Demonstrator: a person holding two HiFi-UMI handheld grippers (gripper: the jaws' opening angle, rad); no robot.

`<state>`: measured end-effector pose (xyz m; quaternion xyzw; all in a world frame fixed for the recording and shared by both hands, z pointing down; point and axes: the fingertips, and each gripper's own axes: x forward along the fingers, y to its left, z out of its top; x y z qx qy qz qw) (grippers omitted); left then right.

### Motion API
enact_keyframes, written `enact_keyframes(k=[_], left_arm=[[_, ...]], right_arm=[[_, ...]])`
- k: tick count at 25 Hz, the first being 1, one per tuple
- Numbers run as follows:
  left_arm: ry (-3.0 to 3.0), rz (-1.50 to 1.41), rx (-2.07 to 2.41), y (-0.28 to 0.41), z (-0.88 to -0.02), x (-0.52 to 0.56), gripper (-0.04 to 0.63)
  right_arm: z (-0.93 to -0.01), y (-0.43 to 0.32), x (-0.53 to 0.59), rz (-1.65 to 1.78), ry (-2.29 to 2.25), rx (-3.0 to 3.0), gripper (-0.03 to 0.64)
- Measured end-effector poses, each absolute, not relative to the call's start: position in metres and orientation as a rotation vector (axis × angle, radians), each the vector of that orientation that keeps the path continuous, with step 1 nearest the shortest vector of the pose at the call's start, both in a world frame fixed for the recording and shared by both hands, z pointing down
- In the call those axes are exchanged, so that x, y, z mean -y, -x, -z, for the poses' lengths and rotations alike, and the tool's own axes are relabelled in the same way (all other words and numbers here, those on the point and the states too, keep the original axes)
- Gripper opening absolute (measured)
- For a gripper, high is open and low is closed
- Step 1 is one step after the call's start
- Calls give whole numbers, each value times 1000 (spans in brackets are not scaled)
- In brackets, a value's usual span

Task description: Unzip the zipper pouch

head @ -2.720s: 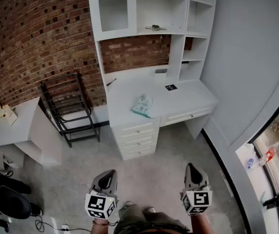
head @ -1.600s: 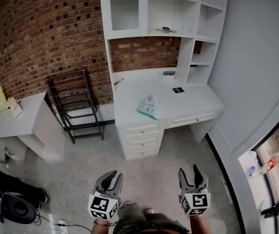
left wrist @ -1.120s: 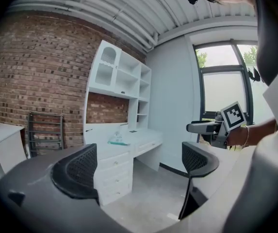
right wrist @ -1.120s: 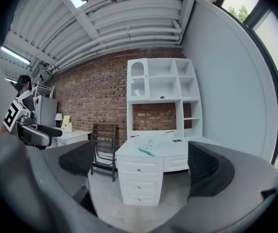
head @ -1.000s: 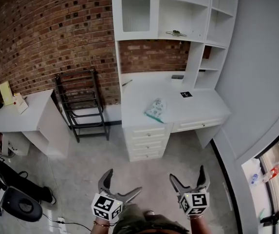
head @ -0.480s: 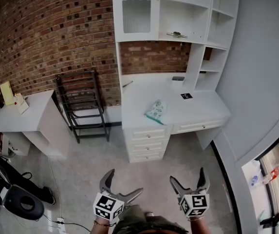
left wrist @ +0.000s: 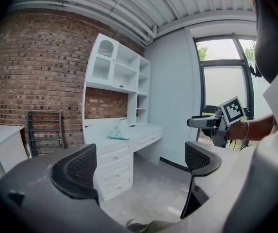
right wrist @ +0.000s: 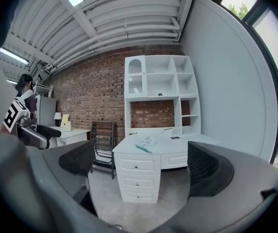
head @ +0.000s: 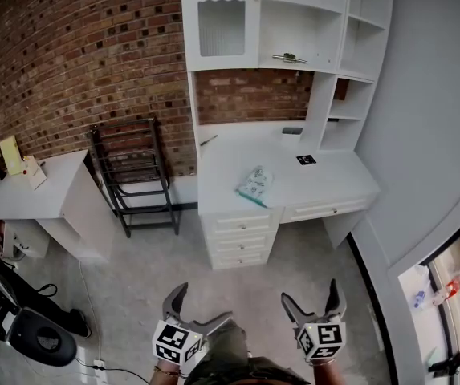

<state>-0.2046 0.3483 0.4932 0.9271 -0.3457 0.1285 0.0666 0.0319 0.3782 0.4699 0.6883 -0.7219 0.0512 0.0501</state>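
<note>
A pale green zipper pouch [head: 255, 185] lies on the white desk [head: 326, 179], near its front edge above the drawers. It also shows small in the left gripper view as the pouch [left wrist: 117, 133] and in the right gripper view as the pouch [right wrist: 145, 143]. My left gripper [head: 200, 310] and right gripper [head: 313, 301] are both open and empty, held low over the floor, well short of the desk.
The desk has a white hutch with shelves [head: 294, 22] above it and drawers [head: 238, 239] below. A black folding rack [head: 133, 175] stands at the brick wall, and a small white table [head: 37, 199] at the left. A black chair base [head: 41, 339] is at the lower left.
Both grippers went from shut to open over the last seconds. The view shifted as I stepped slightly; the desk stays far ahead.
</note>
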Motion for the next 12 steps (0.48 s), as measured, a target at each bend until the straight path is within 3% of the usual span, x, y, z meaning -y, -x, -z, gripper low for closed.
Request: enact_keyframes(k=[12], left_arm=[[-2863, -409, 966, 157, -500, -293, 566]], right_arm=[[-483, -60, -335, -183, -2093, 2178, 570]])
